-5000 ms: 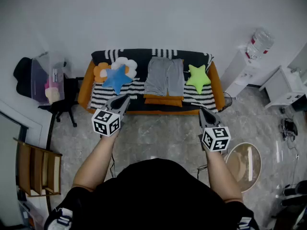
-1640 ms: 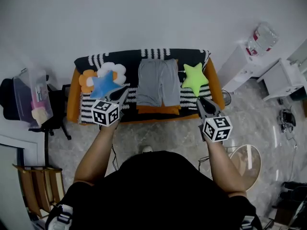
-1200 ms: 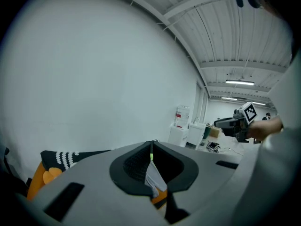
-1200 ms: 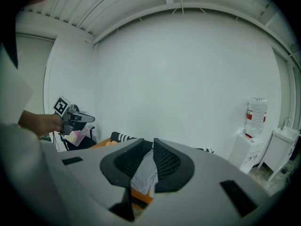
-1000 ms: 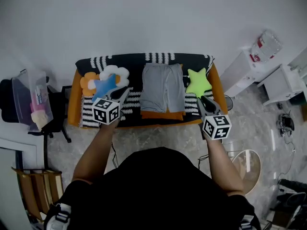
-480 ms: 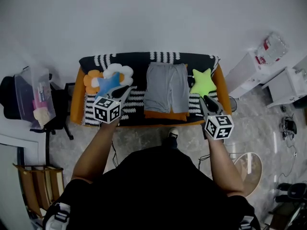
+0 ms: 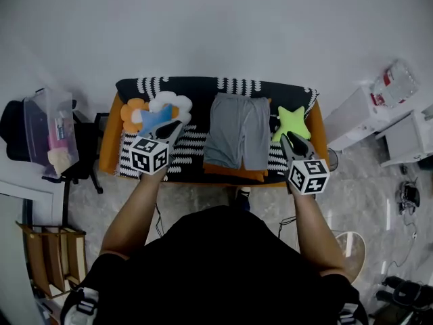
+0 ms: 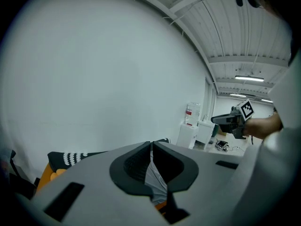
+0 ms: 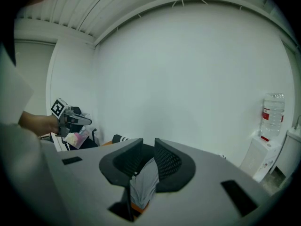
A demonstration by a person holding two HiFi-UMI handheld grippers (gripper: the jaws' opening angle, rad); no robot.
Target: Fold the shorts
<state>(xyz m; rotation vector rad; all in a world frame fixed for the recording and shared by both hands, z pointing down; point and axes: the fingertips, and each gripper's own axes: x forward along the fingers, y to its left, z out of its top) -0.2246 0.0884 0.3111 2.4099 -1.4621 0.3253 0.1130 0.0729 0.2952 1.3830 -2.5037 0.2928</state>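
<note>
Shorts (image 7: 238, 131): flat, sofa (image 7: 108, 135) centre, untouched. Left gripper (image 7: 176, 126) closed, right gripper (image 7: 288, 138) slightly parted; both empty, now nearer. Folding unstarted.

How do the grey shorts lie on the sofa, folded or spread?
Spread. The shorts lie flat on the sofa, waistband and both legs showing side by side.

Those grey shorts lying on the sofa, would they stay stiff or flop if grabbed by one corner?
Probably floppy: the shorts lie flat and thin, following the sofa seat. Likely light too, being thin cloth. Lifted by one corner, they would probably hang and bunch.
</note>
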